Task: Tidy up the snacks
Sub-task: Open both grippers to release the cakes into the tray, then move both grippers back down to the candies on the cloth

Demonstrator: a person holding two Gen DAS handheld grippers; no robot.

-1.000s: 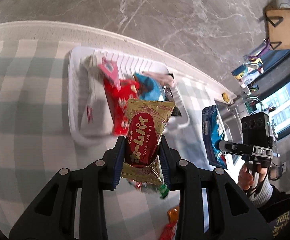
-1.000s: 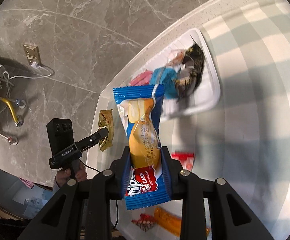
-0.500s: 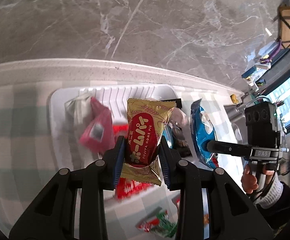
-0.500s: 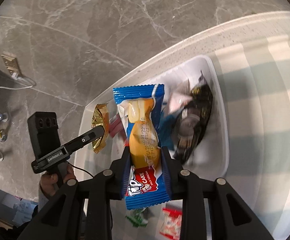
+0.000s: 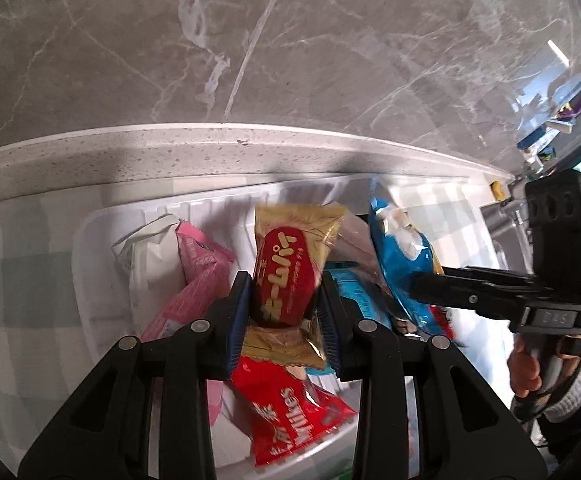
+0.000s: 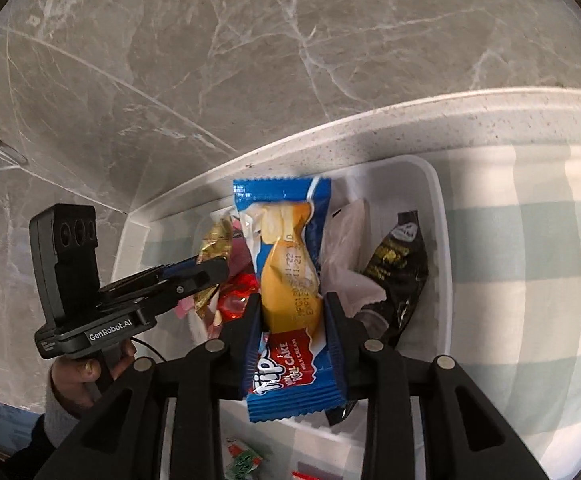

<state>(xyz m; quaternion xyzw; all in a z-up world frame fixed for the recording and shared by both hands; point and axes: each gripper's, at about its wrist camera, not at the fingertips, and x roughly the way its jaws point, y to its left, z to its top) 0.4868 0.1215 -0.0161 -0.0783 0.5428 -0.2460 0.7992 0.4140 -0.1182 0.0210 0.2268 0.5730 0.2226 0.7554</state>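
Together we hold both tools over the white tray (image 5: 90, 280). Our left tool (image 5: 284, 312) pinches the gold pie packet (image 5: 286, 280); our right tool (image 6: 292, 320) clamps the blue roll cake packet (image 6: 290, 280).

Both wrist fisheyes look closely down along their tongs, sharing the white tray (image 5: 90, 280).

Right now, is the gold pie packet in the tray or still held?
Still held: the left tool is shut on the gold pie packet, above the white tray.

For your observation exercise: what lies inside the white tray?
The white tray holds a pink packet, red packet, white packet and black packet. The held snacks and fingers hide the rest.
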